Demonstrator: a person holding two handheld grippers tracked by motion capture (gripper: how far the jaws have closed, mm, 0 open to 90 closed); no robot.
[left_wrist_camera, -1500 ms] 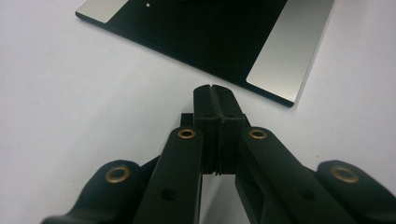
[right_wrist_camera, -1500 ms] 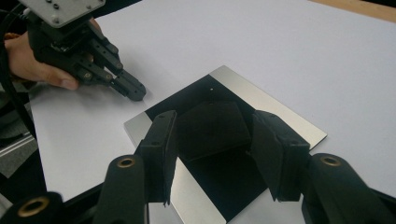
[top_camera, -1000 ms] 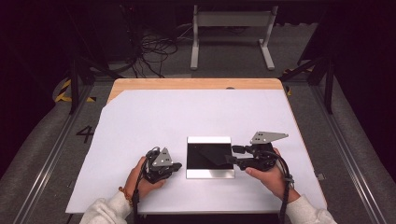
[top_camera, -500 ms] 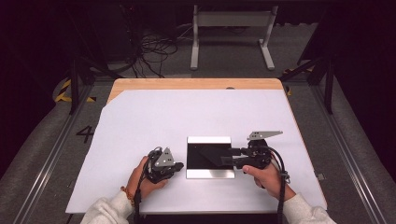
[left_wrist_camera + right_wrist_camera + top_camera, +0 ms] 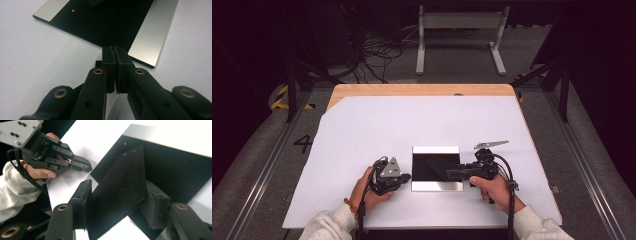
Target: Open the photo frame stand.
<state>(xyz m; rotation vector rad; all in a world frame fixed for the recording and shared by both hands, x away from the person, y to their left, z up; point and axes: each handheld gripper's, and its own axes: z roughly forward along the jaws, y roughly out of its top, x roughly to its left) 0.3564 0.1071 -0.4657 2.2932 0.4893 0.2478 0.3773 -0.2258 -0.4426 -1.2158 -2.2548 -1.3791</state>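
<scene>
A flat black plate with a silver strip along its far and near edges lies on the white sheet. My right gripper reaches over the plate from the right, shut on a thin dark sheet-like piece that it holds tilted just above the black surface. Its jaws have just been closing with that piece between the pads. My left gripper rests at the plate's left edge, shut and empty, its tips right at the edge of the plate.
The white sheet covers a wooden table whose bare far edge shows. Beyond it lie floor cables and a grey metal stand. Metal rails run along both sides of the table.
My right gripper has sunk and drawn slightly toward the person, bringing the dark piece lower over the plate. The left gripper has stayed put.
</scene>
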